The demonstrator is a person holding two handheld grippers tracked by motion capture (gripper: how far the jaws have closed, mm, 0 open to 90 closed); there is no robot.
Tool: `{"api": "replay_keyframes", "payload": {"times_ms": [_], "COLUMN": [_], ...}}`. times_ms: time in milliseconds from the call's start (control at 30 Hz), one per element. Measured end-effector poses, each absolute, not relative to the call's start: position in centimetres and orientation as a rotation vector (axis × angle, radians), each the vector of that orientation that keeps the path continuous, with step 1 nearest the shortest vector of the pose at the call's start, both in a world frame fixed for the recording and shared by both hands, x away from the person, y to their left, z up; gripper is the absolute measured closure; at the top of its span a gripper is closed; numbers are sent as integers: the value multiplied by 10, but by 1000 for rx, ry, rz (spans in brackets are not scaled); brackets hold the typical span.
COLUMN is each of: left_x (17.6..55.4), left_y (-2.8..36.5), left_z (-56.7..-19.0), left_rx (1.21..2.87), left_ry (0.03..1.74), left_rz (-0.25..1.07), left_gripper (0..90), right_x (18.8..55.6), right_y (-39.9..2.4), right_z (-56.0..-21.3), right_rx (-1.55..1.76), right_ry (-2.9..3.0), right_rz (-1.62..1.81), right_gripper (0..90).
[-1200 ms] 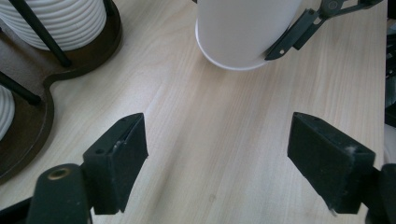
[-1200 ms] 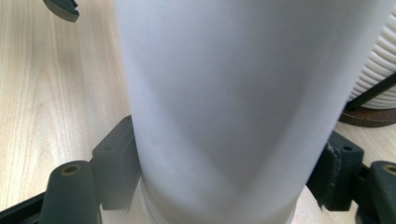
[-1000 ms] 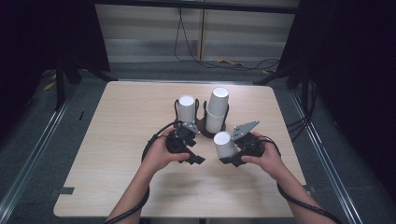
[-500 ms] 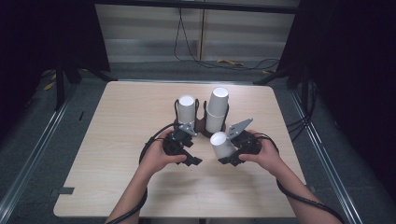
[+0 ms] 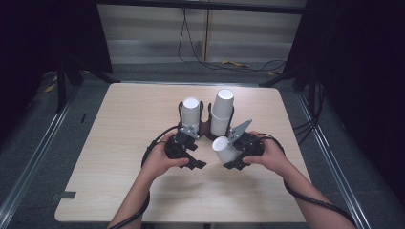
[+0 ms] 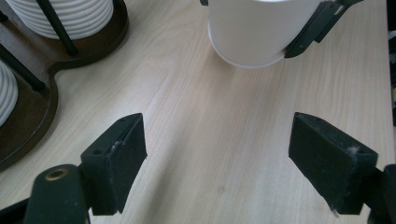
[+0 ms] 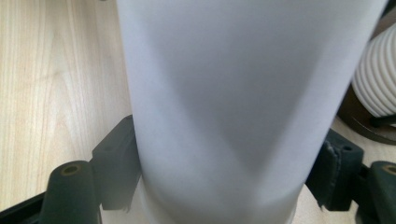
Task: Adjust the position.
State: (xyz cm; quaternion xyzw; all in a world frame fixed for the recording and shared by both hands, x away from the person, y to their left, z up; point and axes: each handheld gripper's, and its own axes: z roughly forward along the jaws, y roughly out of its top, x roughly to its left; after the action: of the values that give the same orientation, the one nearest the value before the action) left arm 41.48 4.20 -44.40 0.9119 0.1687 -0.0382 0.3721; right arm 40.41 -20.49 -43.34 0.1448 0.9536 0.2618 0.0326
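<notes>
A plain white paper cup, smooth-walled and tapered, is clamped between the jaws of the right gripper, tilted with its closed base up and toward the left, above the pale wooden table. The left gripper is just beside it, jaws wide with nothing between them. Behind stands a dark wooden holder with two stacks of ribbed white cups.
</notes>
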Motion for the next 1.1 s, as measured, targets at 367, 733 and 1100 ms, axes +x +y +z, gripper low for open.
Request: {"api": "replay_keyframes", "payload": {"times_ms": [367, 733, 1100], "left_x": [414, 413, 412], "left_y": [47, 49, 53], "left_z": [-445, -448, -447], "left_rx": [2336, 2364, 2343], "left_ry": [441, 449, 455], "left_rz": [-93, -80, -78], "left_gripper": [190, 190, 190], "right_x": [405, 407, 410], "right_y": [-197, -196, -189], "right_z": [-430, -427, -424], "right_rx": [384, 354, 283], "right_ry": [2985, 3018, 3039], "right_rz": [690, 580, 486], "right_gripper": [233, 233, 233]}}
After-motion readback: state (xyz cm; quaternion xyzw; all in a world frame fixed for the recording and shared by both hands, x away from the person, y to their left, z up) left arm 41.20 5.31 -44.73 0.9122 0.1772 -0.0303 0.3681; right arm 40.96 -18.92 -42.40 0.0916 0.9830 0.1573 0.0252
